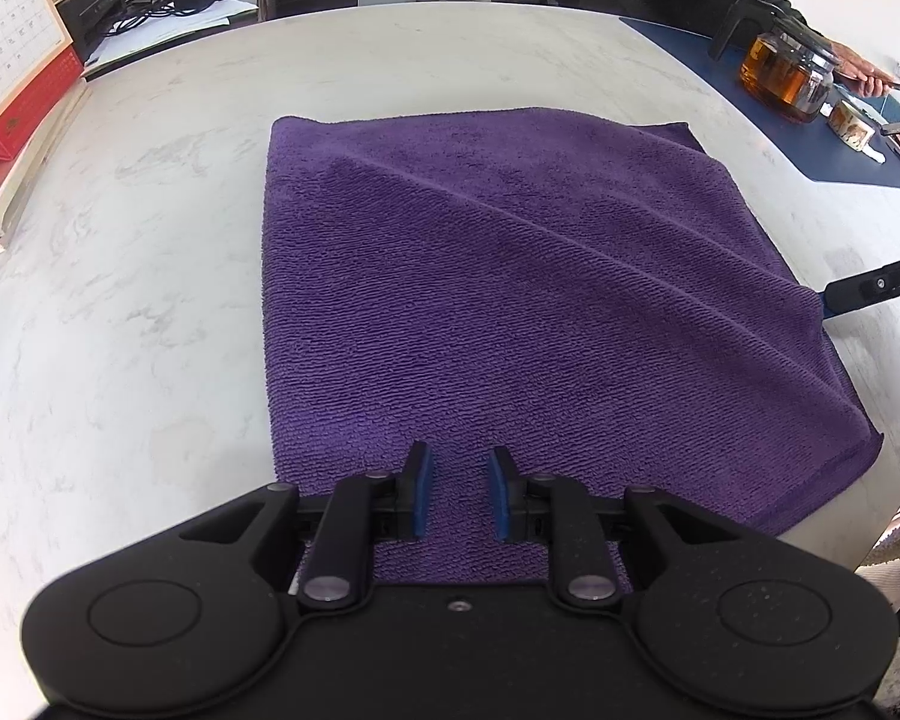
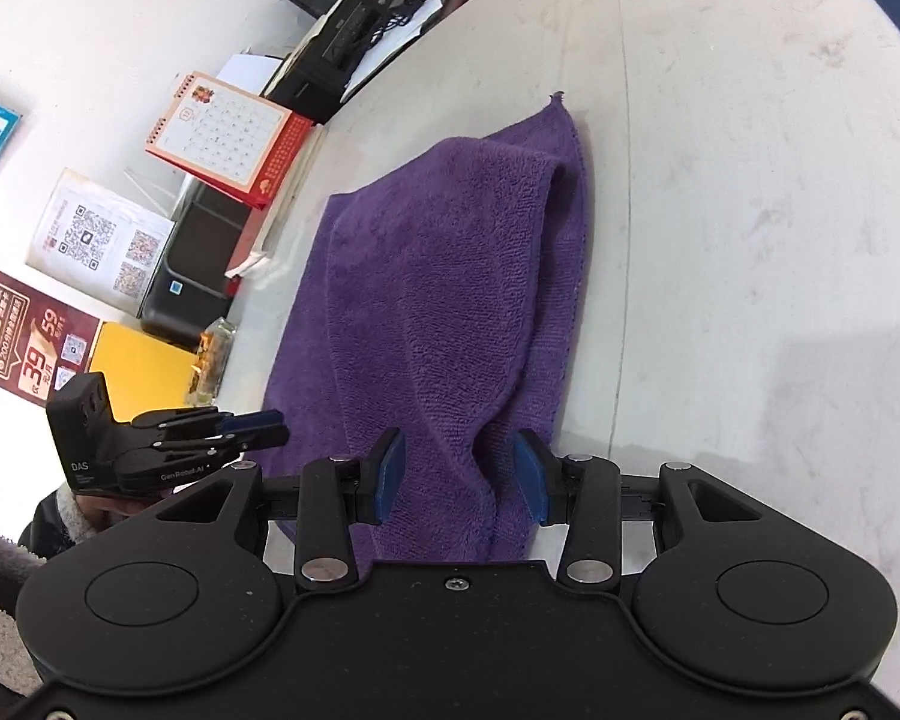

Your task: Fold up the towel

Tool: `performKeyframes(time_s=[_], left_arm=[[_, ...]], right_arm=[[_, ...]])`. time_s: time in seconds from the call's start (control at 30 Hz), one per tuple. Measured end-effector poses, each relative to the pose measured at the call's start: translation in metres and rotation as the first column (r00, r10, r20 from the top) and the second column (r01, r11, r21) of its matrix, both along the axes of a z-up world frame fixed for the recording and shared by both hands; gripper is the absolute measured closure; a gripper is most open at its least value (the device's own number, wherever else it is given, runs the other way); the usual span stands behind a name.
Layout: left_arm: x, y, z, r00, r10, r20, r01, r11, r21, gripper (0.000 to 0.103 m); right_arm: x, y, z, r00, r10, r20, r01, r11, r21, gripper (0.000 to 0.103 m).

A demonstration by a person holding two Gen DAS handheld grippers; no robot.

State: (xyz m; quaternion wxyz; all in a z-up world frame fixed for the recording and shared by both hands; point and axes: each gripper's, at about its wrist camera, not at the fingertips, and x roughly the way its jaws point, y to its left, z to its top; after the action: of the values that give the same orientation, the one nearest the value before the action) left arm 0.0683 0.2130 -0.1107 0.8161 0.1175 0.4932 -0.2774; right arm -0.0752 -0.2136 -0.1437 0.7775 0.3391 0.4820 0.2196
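A purple towel (image 1: 510, 276) lies folded on the white marble table (image 1: 150, 300), with diagonal ridges running toward its right edge. My left gripper (image 1: 462, 471) hovers over the towel's near edge. Its blue pads stand a little apart, flat cloth shows in the gap, and nothing is pinched. In the right wrist view, my right gripper (image 2: 459, 471) is shut on a raised fold of the towel (image 2: 450, 276), which bunches between its pads. One finger (image 1: 870, 283) of that gripper shows at the towel's lifted right edge. The left gripper (image 2: 279, 425) sits at the towel's left side.
A red desk calendar (image 1: 6, 42) stands at the table's left. At the far right, a glass teapot (image 1: 786, 72) and a small cup rest on a blue mat (image 1: 720, 78), where a seated person holds a phone. A black printer (image 2: 192, 264) and papers line the far side.
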Motion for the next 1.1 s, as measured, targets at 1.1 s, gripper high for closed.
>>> performKeyframes(time_s=[1.1], left_arm=[[-0.127, -0.118, 0.032, 0.996, -0.083, 0.020, 0.085, 0.985, -0.149, 0.082]], right_arm=[[0.026, 0.000, -0.007, 0.975, 0.214, -0.050, -0.202, 0.962, 0.182, 0.101]])
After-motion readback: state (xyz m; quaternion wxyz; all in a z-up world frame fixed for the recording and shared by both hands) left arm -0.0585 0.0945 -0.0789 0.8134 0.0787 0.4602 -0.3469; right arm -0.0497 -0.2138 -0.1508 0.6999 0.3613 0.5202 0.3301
